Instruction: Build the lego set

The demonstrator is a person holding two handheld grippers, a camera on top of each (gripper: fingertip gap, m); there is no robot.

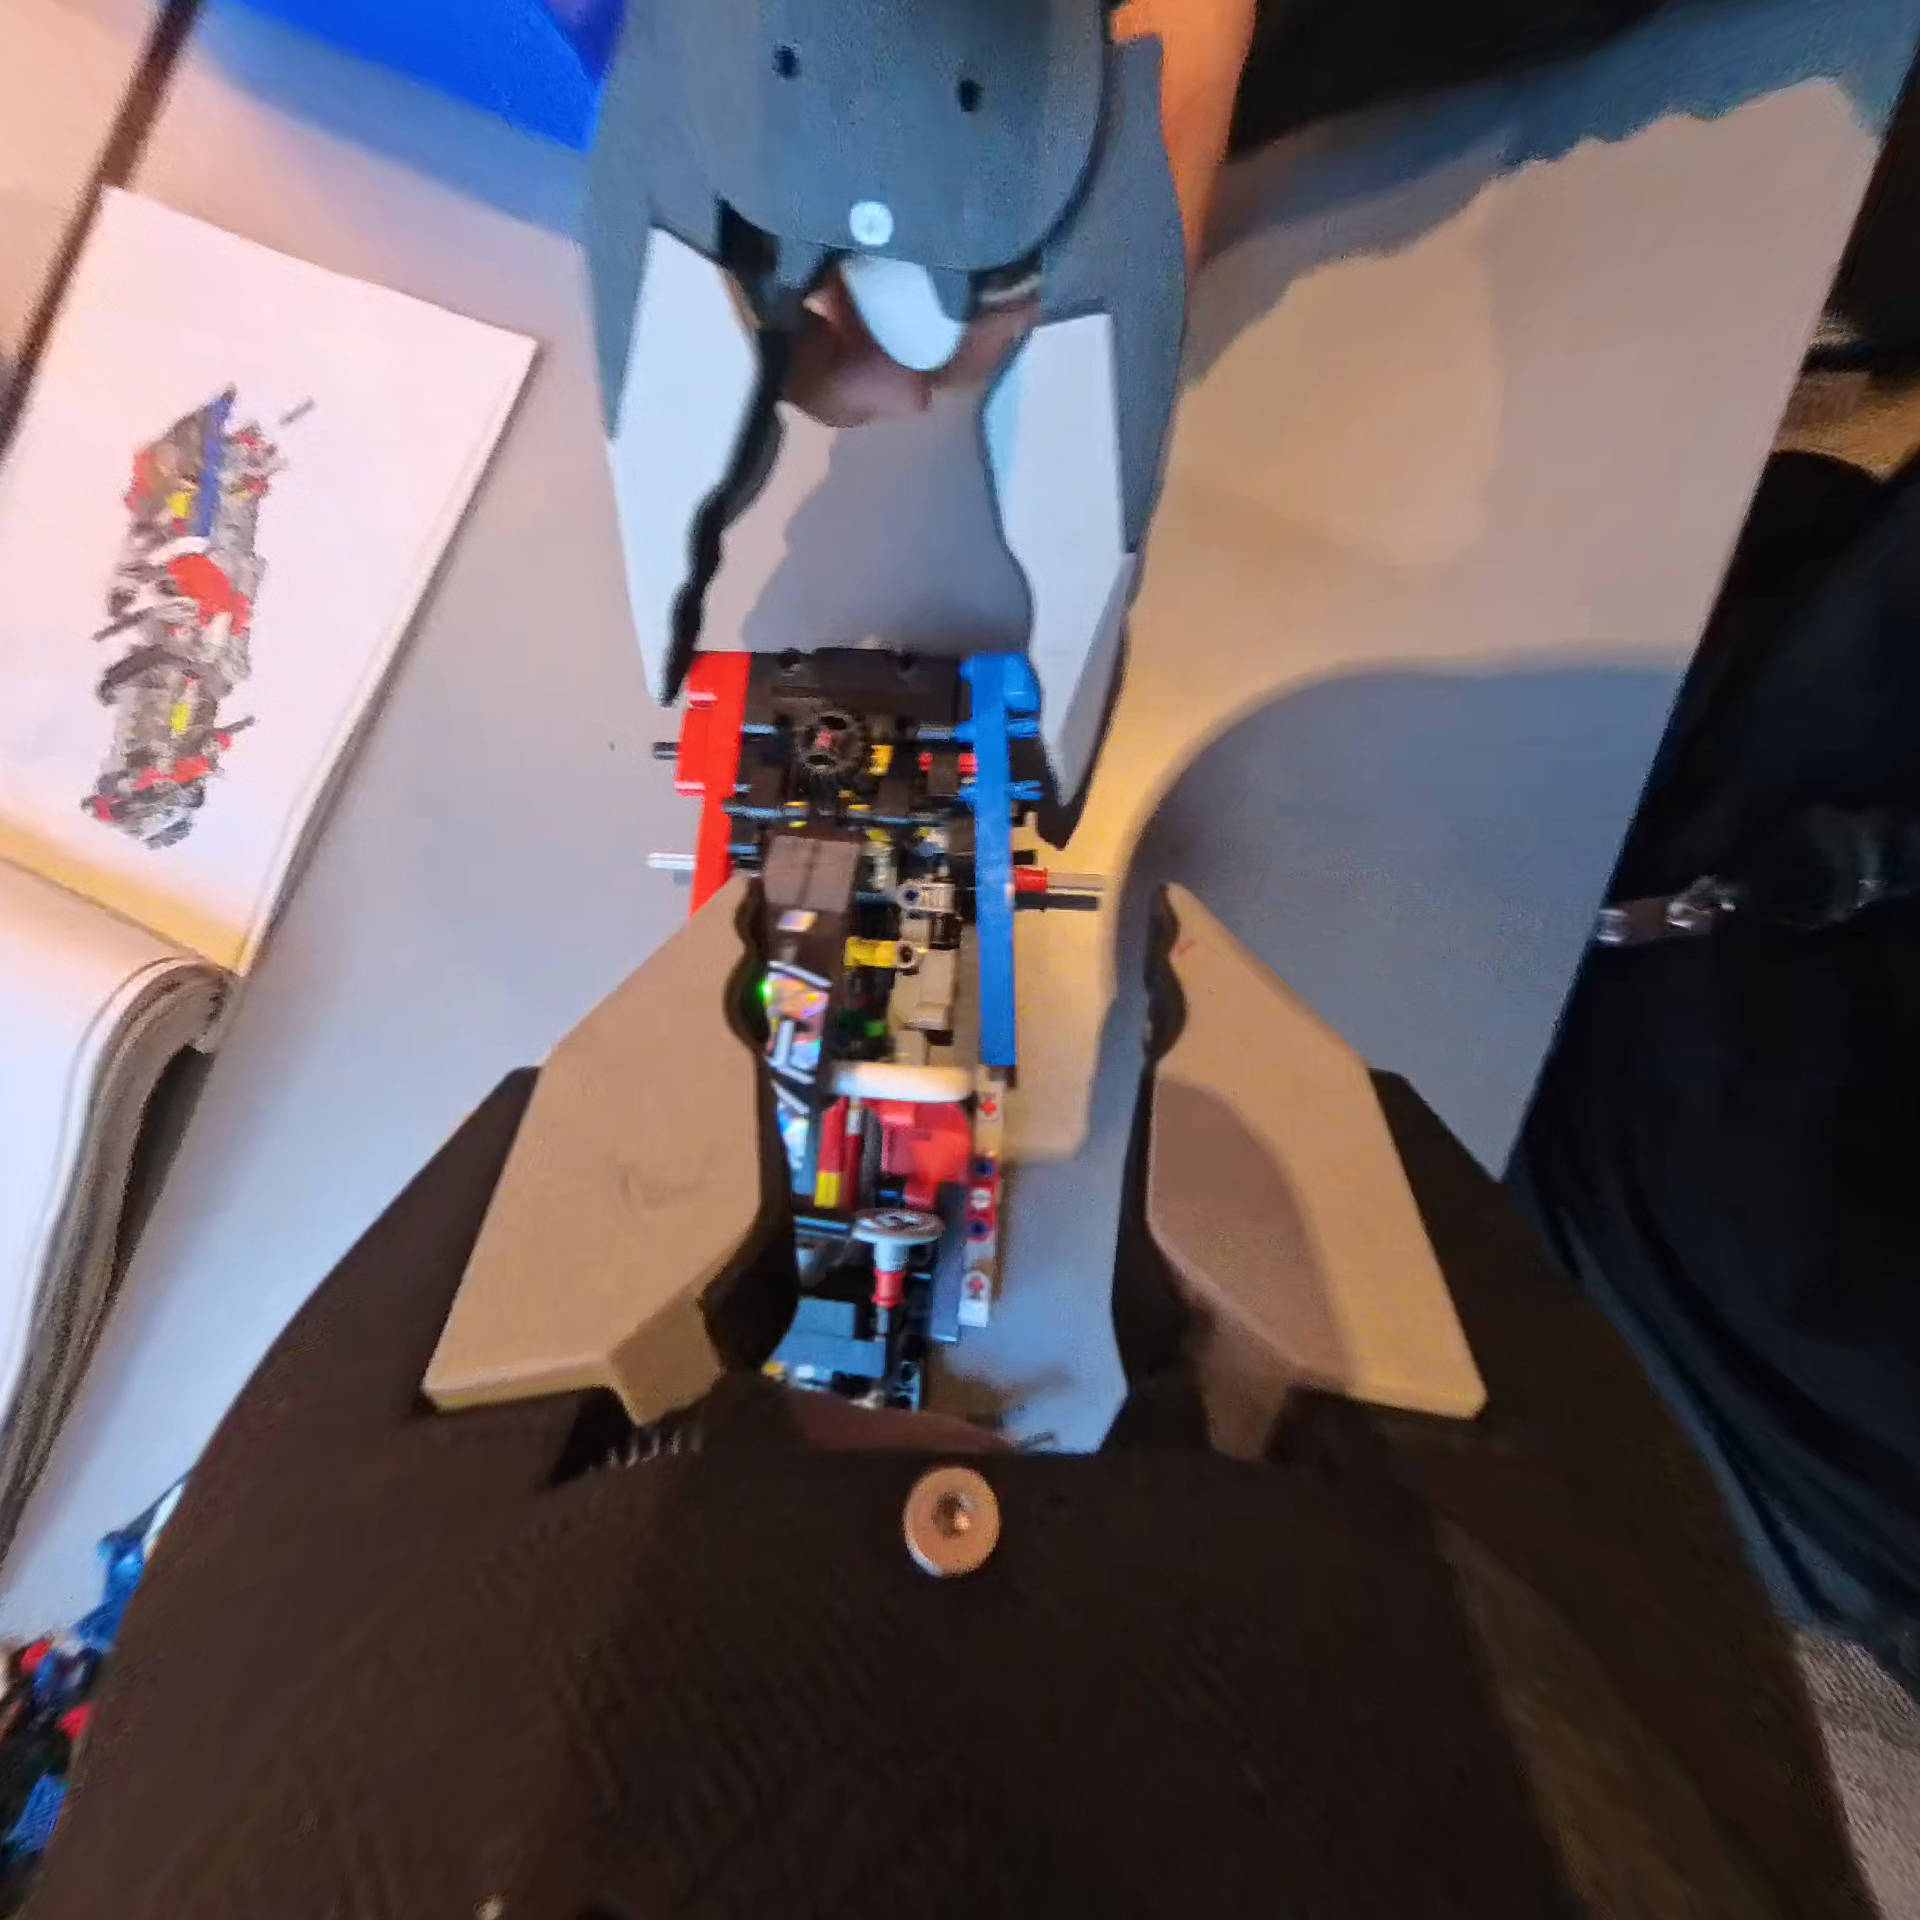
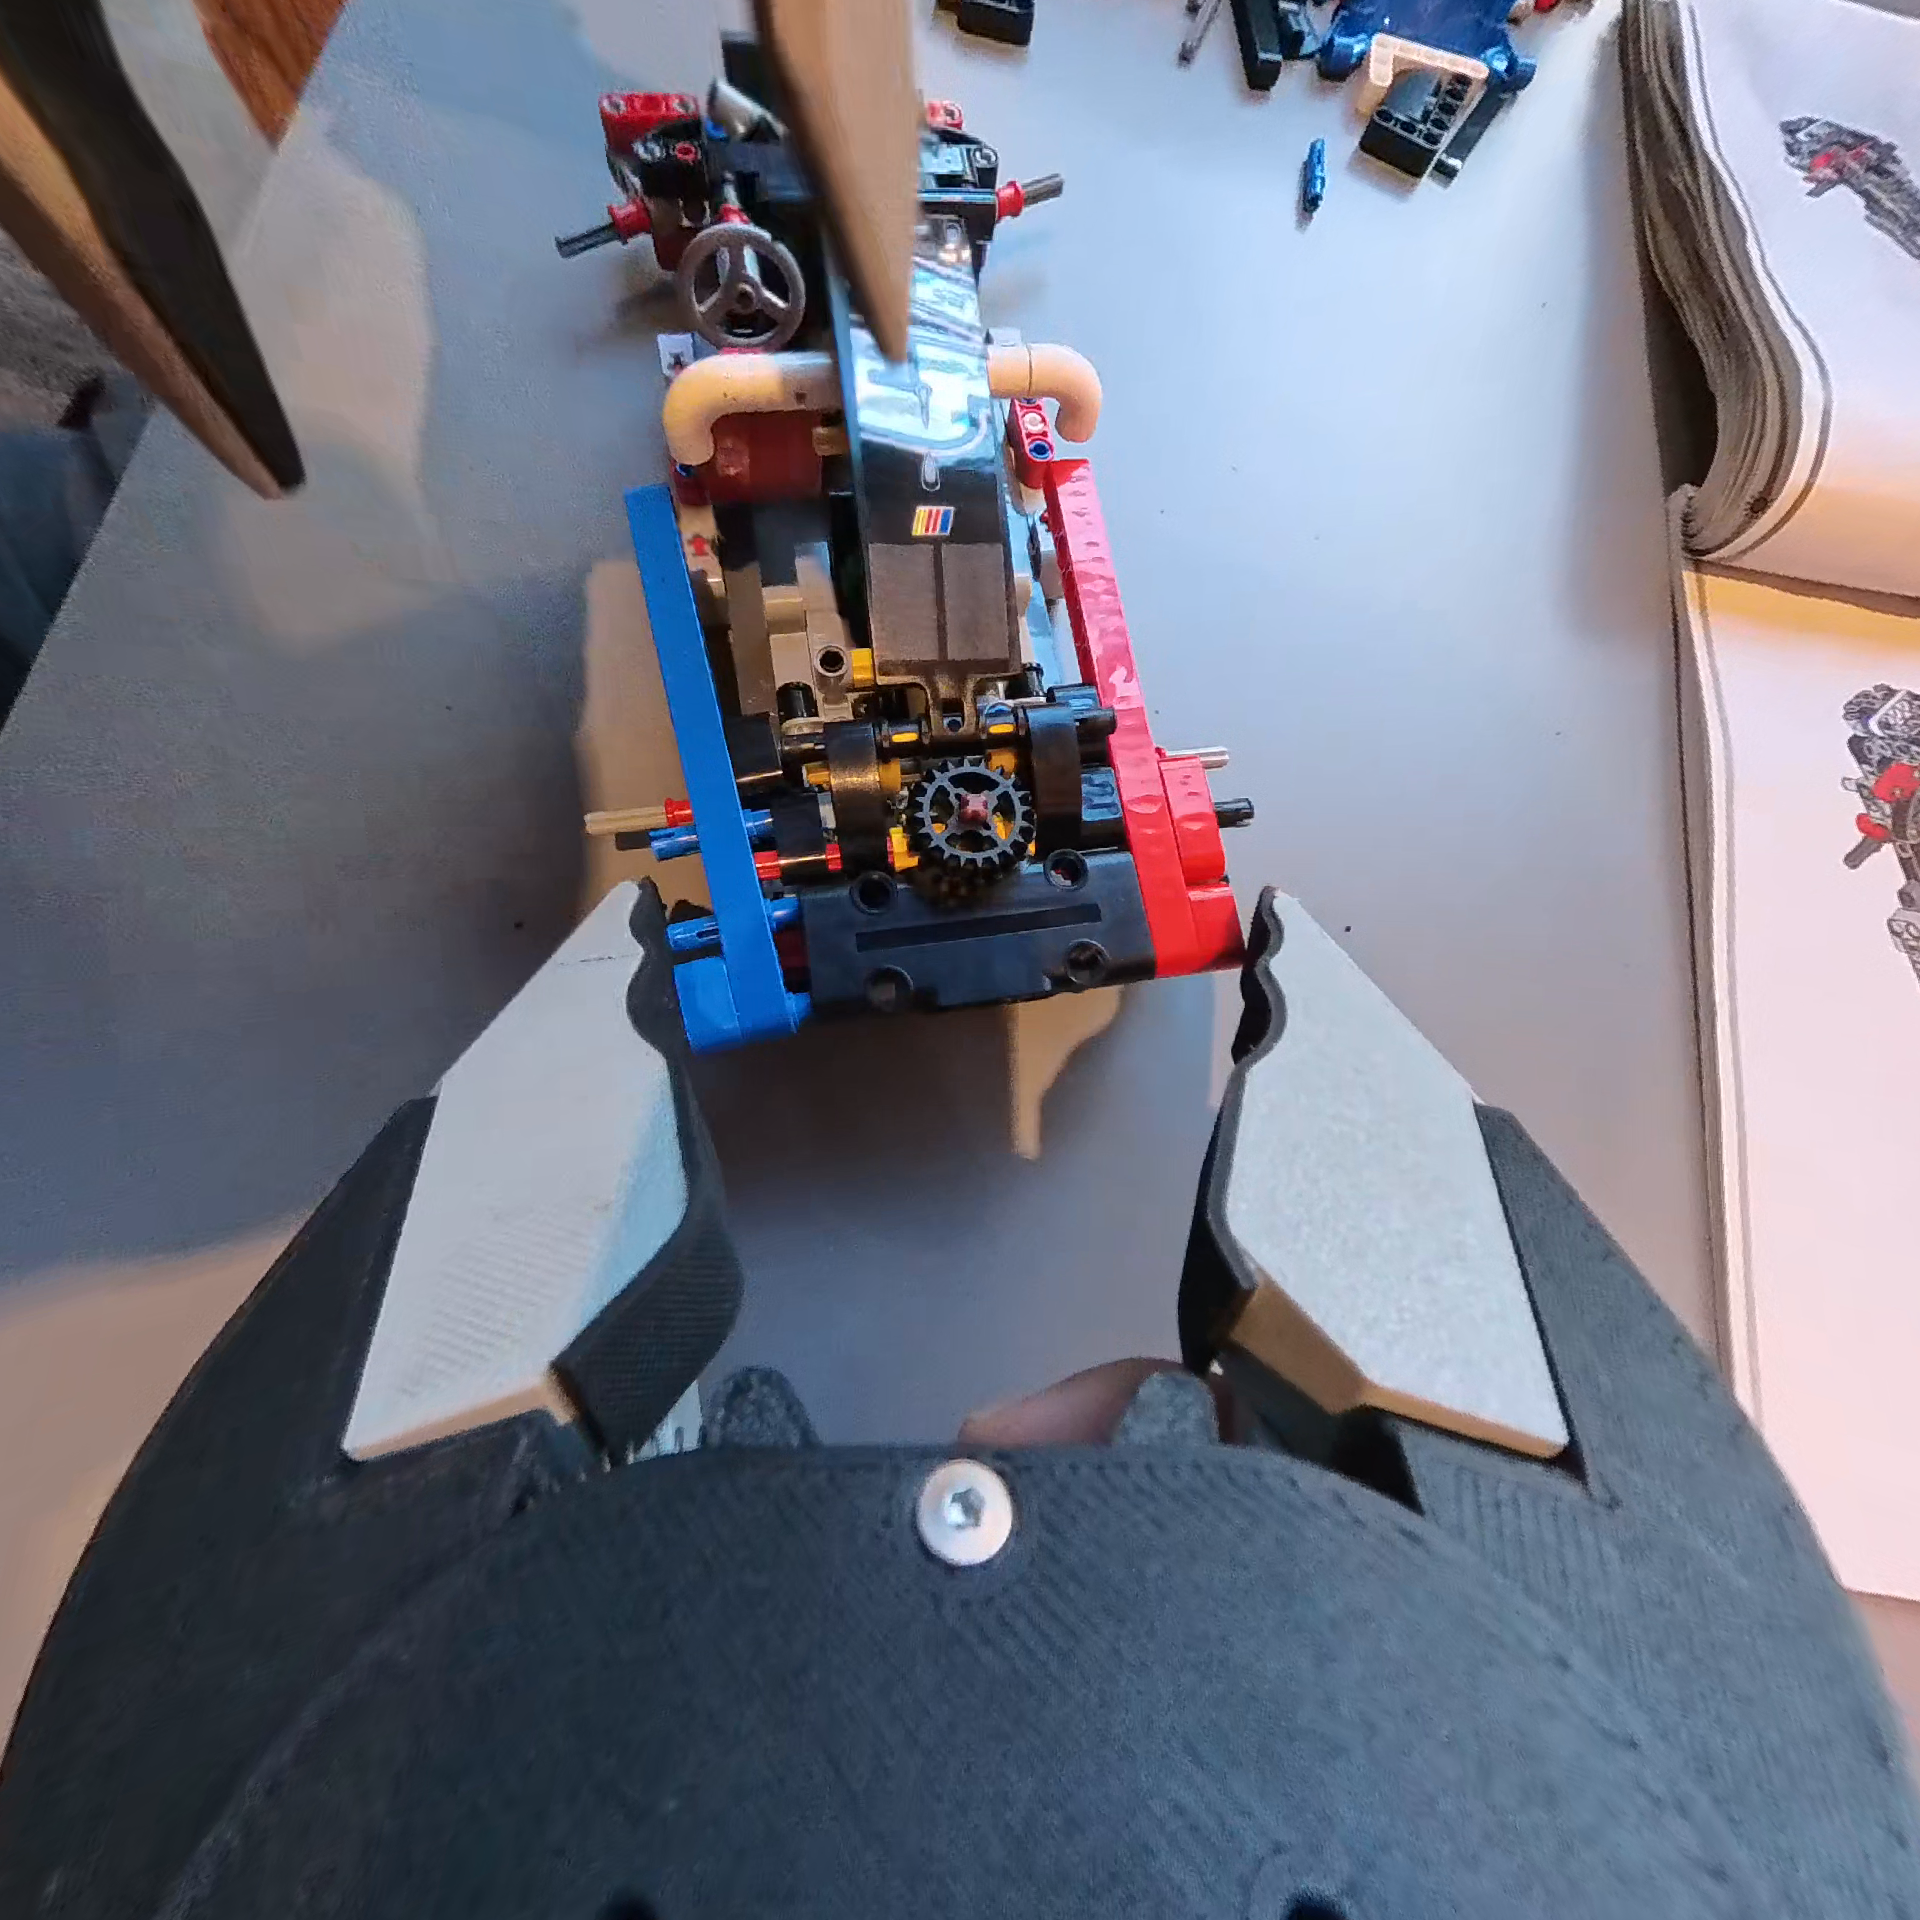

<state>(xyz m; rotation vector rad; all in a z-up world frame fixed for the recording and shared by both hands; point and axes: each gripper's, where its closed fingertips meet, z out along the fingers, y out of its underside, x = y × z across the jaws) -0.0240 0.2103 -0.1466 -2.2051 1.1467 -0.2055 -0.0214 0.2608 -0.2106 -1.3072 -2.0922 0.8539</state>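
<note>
Grey table (image 2: 1403, 727) carries the lego chassis (image 2: 914, 665) beside an open instruction booklet (image 2: 1787, 436).

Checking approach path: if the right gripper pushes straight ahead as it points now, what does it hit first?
The right gripper is open. Straight ahead, it likely meets the near end of the lego chassis first, at the black end block sitting between its fingertips; height above the table is unclear.
</note>
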